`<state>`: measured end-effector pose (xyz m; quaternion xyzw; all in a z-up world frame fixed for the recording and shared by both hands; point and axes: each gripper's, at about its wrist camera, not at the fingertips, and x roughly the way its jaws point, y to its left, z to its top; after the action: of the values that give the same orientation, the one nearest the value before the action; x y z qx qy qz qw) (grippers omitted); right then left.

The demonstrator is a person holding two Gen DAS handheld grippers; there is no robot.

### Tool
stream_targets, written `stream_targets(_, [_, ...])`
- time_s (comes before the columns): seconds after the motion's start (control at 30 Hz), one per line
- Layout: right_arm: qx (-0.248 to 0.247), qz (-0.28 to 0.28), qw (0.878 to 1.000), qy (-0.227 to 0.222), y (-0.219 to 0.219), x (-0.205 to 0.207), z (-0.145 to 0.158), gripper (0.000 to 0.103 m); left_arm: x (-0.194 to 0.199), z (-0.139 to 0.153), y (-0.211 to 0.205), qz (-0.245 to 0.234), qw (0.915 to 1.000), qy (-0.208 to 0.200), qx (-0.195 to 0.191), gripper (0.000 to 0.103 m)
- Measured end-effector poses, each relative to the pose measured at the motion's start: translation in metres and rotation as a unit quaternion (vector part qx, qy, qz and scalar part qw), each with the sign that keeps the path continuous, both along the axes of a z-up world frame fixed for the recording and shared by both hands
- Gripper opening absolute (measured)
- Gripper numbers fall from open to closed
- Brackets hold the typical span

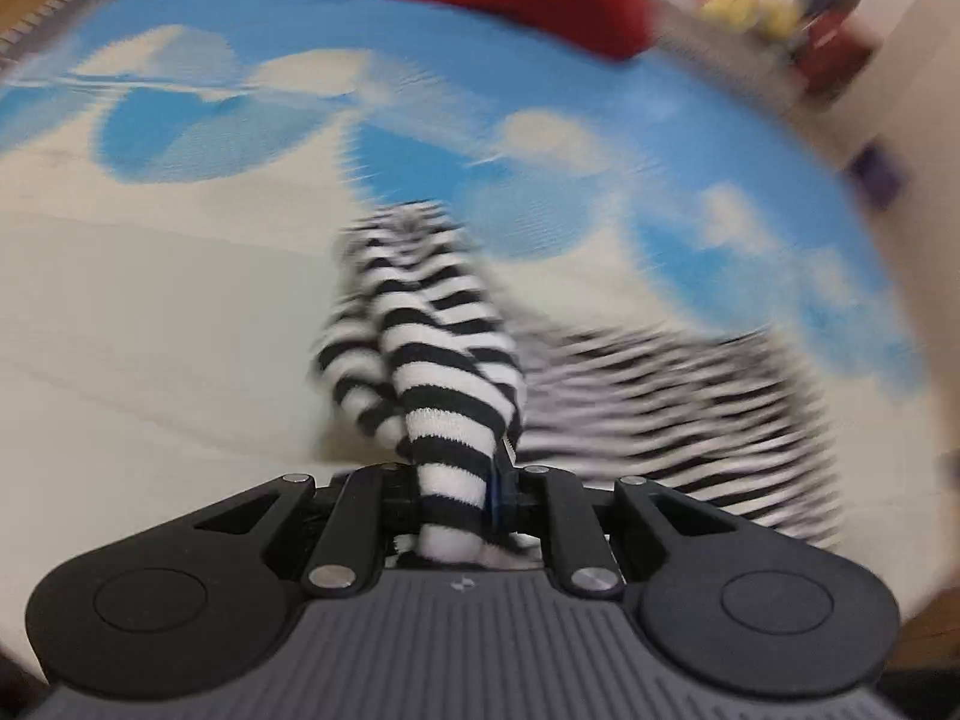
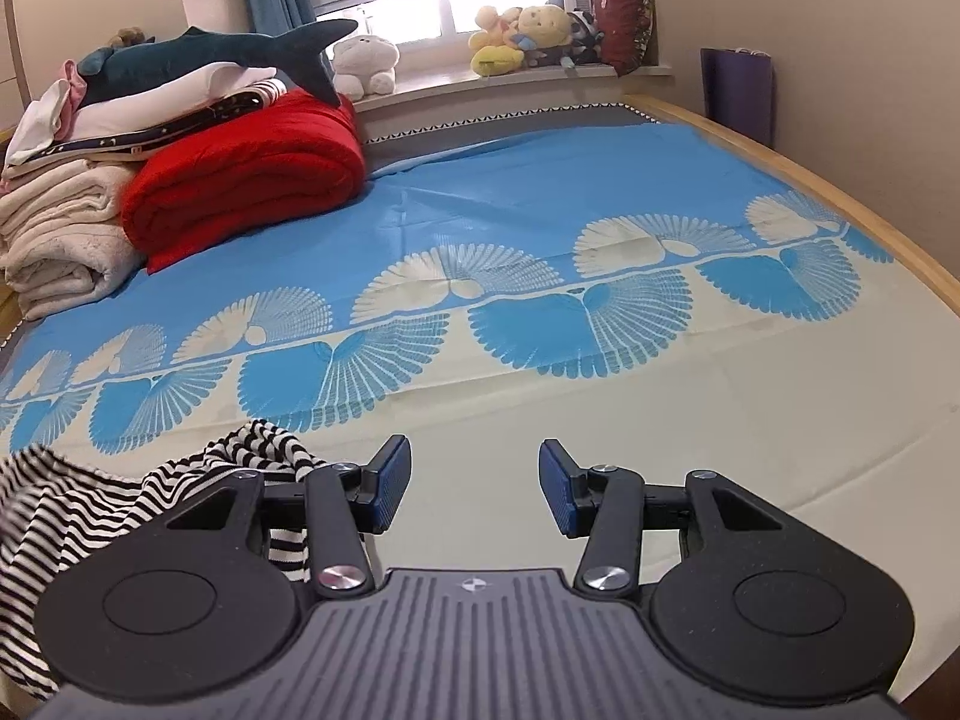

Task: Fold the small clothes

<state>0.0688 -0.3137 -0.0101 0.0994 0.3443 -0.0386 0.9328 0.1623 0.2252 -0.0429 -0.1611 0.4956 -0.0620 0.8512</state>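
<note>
A: What was the left hand-held gripper (image 1: 459, 498) doing?

B: It was clenched on the black-and-white striped garment (image 1: 420, 360). A bunched fold of the cloth ran straight between its fingers, and the rest trailed away toward twelve o'clock in the left wrist view, with more of it spread toward three o'clock, all blurred.

A: And the right hand-held gripper (image 2: 475, 492)?

B: Released. Its blue pads (image 2: 393, 483) stood well apart with only bare bedsheet (image 2: 660, 450) between them. It grasped nothing.

A: Where did the garment sit in the right wrist view?

B: At about nine o'clock from that gripper, beside and partly behind its left finger. It looked crumpled, one part near the frame's left edge. Whether that part was lifted off the bed I could not tell.

A: What was it lying over?

B: The cream part of the sheet, on the near side of the band of blue and cream fan shapes.

A: Anything else on the bed?

B: At ten o'clock in the right view, well apart from the garment, a rolled red blanket (image 2: 252, 174) beside folded cream towels (image 2: 54, 234), with a plush shark (image 2: 198, 51) on top of the pile. Stuffed toys (image 2: 528, 36) sat on the windowsill at twelve.
</note>
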Motion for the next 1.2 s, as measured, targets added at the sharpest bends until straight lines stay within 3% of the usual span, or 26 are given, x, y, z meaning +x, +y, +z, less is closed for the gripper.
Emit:
stream_targets(0.1, [0.005, -0.006, 1.000, -0.002, -0.006, -0.003, 0.000, 0.049, 0.006, 0.017, -0.046, -0.027, 0.9966, -0.011, -0.077, 0.015])
stream_targets(0.2, [0.008, -0.008, 1.000, -0.002, -0.010, -0.006, 0.000, 0.049, 0.018, 0.022, -0.100, -0.054, 0.9899, -0.010, -0.131, 0.015])
stream_targets(0.37, [0.000, 0.001, 1.000, 0.000, -0.010, -0.005, -0.001, 0.049, 0.028, 0.023, -0.203, -0.118, 0.9832, -0.026, -0.137, 0.019])
stream_targets(0.43, [0.001, 0.004, 1.000, 0.003, -0.009, -0.004, -0.001, 0.049, 0.027, 0.025, -0.238, -0.168, 0.9721, -0.033, -0.160, 0.032])
stream_targets(0.47, [0.003, 0.005, 1.000, 0.003, -0.009, -0.003, -0.002, 0.049, 0.028, 0.027, -0.245, -0.188, 0.9641, -0.042, -0.183, 0.033])
stream_targets(0.5, [0.006, 0.006, 1.000, 0.005, -0.008, -0.002, -0.003, 0.049, 0.023, 0.030, -0.242, -0.183, 0.9615, -0.060, -0.196, 0.034])
stream_targets(0.6, [0.021, 0.016, 1.000, 0.013, -0.002, 0.000, -0.006, 0.049, 0.022, 0.039, -0.216, -0.149, 0.9617, -0.090, -0.212, 0.034])
stream_targets(0.7, [0.042, 0.043, 0.998, 0.018, 0.011, 0.005, -0.010, 0.049, 0.026, 0.033, -0.182, -0.132, 0.9722, -0.071, -0.180, 0.034])
stream_targets(0.8, [0.105, 0.085, 0.989, 0.052, 0.028, 0.013, -0.021, 0.050, 0.021, 0.024, -0.159, -0.139, 0.9822, -0.045, -0.118, 0.034])
stream_targets(0.93, [0.167, 0.160, 0.965, 0.123, 0.063, 0.022, -0.044, 0.050, -0.002, 0.015, -0.138, -0.183, 0.9816, -0.036, -0.042, 0.034])
stream_targets(1.03, [0.110, 0.196, 0.959, 0.175, 0.090, 0.021, -0.058, 0.050, -0.015, 0.014, -0.127, -0.211, 0.9765, -0.037, -0.018, 0.034])
stream_targets(1.13, [0.065, 0.215, 0.955, 0.195, 0.105, 0.015, -0.061, 0.048, -0.022, 0.012, -0.121, -0.226, 0.9733, -0.037, -0.002, 0.034])
stream_targets(1.17, [0.068, 0.222, 0.953, 0.194, 0.105, 0.012, -0.060, 0.044, -0.024, 0.012, -0.121, -0.229, 0.9726, -0.037, 0.001, 0.034])
stream_targets(1.2, [0.076, 0.234, 0.950, 0.192, 0.105, 0.008, -0.059, 0.021, -0.023, 0.012, -0.123, -0.231, 0.9724, -0.037, 0.003, 0.034])
